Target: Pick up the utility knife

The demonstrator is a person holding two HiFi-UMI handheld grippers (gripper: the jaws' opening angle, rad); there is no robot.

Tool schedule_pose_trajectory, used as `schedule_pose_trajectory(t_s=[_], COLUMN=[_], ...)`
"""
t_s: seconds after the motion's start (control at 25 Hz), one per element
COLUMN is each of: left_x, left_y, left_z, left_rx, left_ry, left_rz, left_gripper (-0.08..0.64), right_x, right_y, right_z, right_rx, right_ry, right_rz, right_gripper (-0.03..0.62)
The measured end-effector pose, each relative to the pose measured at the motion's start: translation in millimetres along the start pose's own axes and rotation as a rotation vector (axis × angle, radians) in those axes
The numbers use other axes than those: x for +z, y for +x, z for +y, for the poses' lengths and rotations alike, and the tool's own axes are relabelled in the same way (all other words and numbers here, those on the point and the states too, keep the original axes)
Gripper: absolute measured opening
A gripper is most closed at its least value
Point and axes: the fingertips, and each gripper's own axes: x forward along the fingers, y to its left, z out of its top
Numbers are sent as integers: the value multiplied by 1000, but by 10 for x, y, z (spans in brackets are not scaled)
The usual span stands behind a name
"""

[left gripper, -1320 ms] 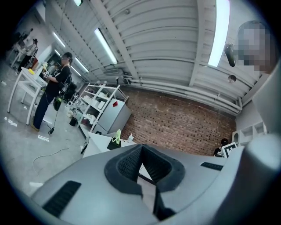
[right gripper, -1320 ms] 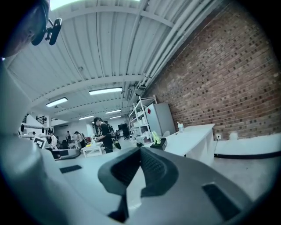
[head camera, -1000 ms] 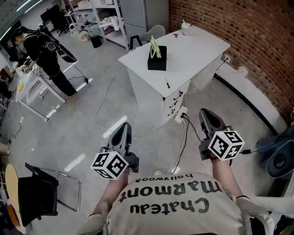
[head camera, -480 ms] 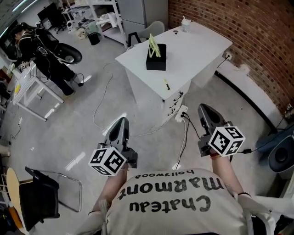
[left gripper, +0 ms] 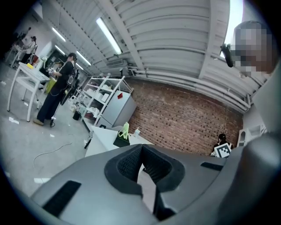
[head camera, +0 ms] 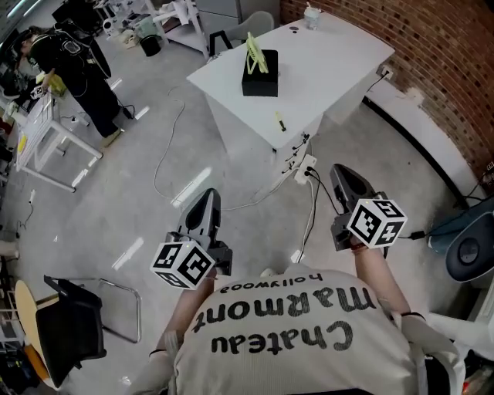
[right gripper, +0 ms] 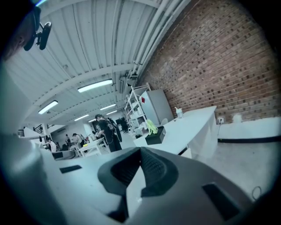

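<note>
The utility knife (head camera: 279, 122), small and yellow with a dark tip, lies near the front edge of the white table (head camera: 332, 69). Behind it on the table stands a black box (head camera: 260, 63) with green pieces sticking out. My left gripper (head camera: 204, 210) and right gripper (head camera: 344, 180) hang over the floor, well short of the table, both pointing toward it. Both are shut with nothing between the jaws. In the left gripper view (left gripper: 141, 151) the table (left gripper: 102, 137) shows beyond the jaws. The right gripper view (right gripper: 140, 154) shows the box (right gripper: 154, 136) ahead. The knife is not visible in either gripper view.
A cup (head camera: 311, 14) stands at the table's far end. Cables (head camera: 164, 158) and a power strip (head camera: 306, 168) lie on the floor before the table. A brick wall (head camera: 436, 69) runs along the right; a person in black (head camera: 77, 58) stands far left, a folding chair (head camera: 71, 328) near left.
The table has come a little nearer and higher in the head view. Both grippers stay shut and hang slightly lower. The person at the far left has shifted.
</note>
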Motion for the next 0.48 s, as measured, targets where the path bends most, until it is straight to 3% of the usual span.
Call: schedule_pose_trajectory(t_s=[0.32, 0.48], left_x=[-382, -484], left_y=[-85, -61], left_z=[326, 484], left_rx=[69, 119], left_ry=[-73, -50], left_rz=[65, 102], left_gripper=[0, 0], right_x=[-480, -685], right_y=[203, 337], right_z=[-159, -259], right_rx=[-34, -32], right_ry=[22, 20], right_rz=[143, 205], right_gripper=[3, 3])
